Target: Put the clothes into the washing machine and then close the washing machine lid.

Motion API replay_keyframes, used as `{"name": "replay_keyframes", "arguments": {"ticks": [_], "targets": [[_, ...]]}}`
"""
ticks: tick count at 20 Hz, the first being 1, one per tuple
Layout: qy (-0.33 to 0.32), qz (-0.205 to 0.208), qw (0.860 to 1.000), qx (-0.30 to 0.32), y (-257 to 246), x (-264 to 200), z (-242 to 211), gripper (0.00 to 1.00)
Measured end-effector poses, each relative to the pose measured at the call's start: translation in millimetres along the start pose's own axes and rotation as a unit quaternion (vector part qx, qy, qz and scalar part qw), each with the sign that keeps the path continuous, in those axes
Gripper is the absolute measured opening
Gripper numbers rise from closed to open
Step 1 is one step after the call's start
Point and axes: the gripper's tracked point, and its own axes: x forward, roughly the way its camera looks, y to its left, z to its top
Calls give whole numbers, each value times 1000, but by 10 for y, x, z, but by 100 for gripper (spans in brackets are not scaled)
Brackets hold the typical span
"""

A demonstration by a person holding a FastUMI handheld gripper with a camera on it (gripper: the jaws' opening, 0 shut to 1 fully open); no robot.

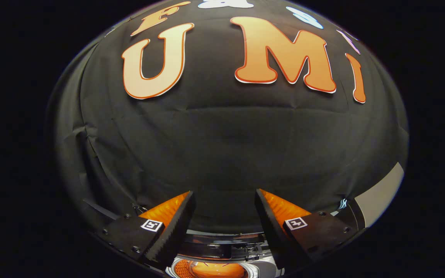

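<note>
Gripper: the gripper point(225, 200) is held level and aimed at the black cloth wall point(222, 146); its two fingers point(176, 220) stand well apart with nothing between them, so it is released and grasping nothing.

Washing machine: low down, under and between the fingers, a round opening point(216, 268) with a pale rim shows, which I take to be the top of the washing machine; just beyond it lies a dark curved band with a glossy edge point(222, 245), perhaps the raised lid or the back of the rim, though I cannot tell which.

Clothes: inside the round opening sits something orange with a ribbed or meshed surface point(207, 270). It may be a garment already dropped in, or part of the drum catching a reflection; too little of it is visible to say.

Other things: a pale grey panel point(381, 195) stands at the right, beside the cloth wall, well apart from the fingers.

Done so far (judgement): the gripper carries no clothing, and if the orange mass is cloth, the loading step looks finished or nearly so.

Left to do (judgement): the opening still appears uncovered, so closing the lid seems to remain. The gripper would need to tip down toward the machine and find the lid's edge before that step can begin.
</note>
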Motion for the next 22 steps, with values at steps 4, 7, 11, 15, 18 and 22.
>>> {"name": "replay_keyframes", "arguments": {"ticks": [4, 7, 11, 15, 18, 22], "targets": [[-46, 4, 999, 1, 18, -165, -13, 100], [-56, 9, 998, 1, 9, -299, -72, 100], [-67, 10, 998, -1, 20, -521, -153, 100], [-55, 10, 998, -3, 25, -753, -335, 99], [-62, 8, 998, -3, 26, -929, -463, 99], [-75, 5, 997, -3, 41, -1098, -609, 99]]}}
